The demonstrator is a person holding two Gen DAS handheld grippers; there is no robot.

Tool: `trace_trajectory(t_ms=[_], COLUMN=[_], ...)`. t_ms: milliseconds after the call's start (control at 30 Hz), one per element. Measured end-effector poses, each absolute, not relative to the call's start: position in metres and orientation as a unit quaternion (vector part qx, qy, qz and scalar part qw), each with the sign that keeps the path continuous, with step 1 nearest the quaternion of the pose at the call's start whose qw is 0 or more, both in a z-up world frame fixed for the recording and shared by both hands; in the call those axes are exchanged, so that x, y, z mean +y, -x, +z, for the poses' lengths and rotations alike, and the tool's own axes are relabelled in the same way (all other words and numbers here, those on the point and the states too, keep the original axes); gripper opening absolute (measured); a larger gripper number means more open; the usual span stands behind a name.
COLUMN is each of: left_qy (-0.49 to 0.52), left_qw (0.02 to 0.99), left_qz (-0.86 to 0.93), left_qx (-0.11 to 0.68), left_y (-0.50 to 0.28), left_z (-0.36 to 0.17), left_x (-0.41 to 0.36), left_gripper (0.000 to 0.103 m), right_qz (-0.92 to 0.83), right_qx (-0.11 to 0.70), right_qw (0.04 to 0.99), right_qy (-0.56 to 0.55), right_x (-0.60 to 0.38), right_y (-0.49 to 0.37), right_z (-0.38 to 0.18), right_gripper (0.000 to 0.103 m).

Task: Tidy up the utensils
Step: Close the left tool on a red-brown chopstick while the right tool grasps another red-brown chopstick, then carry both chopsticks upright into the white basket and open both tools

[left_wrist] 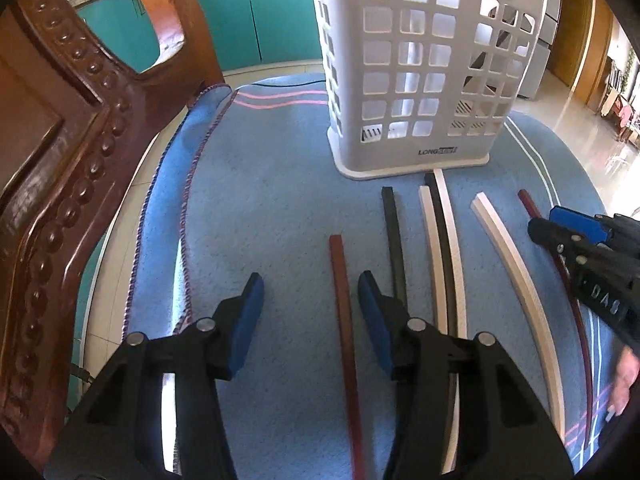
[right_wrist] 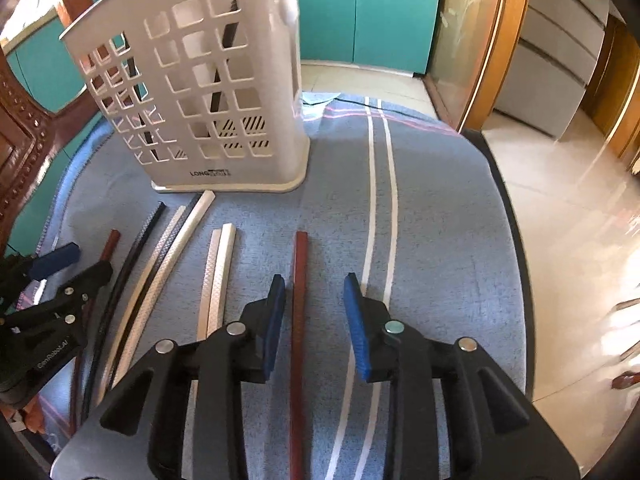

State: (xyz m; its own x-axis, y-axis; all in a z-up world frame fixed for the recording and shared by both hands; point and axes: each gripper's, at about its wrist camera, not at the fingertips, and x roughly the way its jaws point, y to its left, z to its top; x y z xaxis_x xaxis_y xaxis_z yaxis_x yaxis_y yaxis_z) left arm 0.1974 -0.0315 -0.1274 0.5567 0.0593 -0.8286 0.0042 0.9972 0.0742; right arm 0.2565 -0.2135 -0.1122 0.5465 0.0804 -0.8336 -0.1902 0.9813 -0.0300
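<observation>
A blue towel with white and pink stripes covers the supporting surface. On it a white perforated utensil holder stands upright. Before the holder, chopsticks lie roughly parallel on the cloth: a red one, a black one, a white, black and white cluster, another white one and a red one

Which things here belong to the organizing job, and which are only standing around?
Belong to the job:
- chopsticks on the towel, such as the red-brown chopstick between the right claw fingers
- white holder basket
- left claw

Only standing around:
- blue towel
- wooden chair
- teal cabinets
</observation>
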Motion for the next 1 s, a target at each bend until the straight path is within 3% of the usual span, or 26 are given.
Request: trace_trajectory(t_ms=[267,300,333,367,500,767,1000], left_qy=[-0.039,-0.037,-0.034,-0.030,-0.026,-0.011,0.029], left_qw=[0.879,0.879,0.879,0.879,0.878,0.902,0.945], left_qz=[0.016,0.012,0.007,0.000,-0.026,-0.053,-0.090], left_qx=[0.475,0.476,0.476,0.476,0.478,0.429,0.313], left_y=[-0.206,-0.207,-0.208,-0.203,-0.201,-0.184,-0.136], left_z=[-0.121,-0.121,-0.121,-0.120,-0.120,-0.088,0.008], left_x=[-0.041,-0.042,-0.043,-0.041,-0.048,-0.047,-0.027], left_gripper=[0.050,0.047,0.040,0.036,0.008,0.007,0.007], right_qz=[0.082,0.085,0.092,0.098,0.109,0.162,0.233], right_qx=[0.473,0.474,0.476,0.477,0.477,0.403,0.296], right_qw=[0.875,0.875,0.873,0.872,0.872,0.900,0.921], right_qy=[0.059,0.056,0.050,0.045,0.021,-0.033,-0.095], right_x=[-0.215,-0.216,-0.217,-0.217,-0.224,-0.239,-0.265], right_y=[-0.255,-0.257,-0.262,-0.261,-0.265,-0.250,-0.216], right_z=[-0.115,-0.114,-0.113,-0.113,-0.108,-0.061,0.028], right_gripper=[0.031,0.027,0.014,0.009,0.007,0.007,0.007])
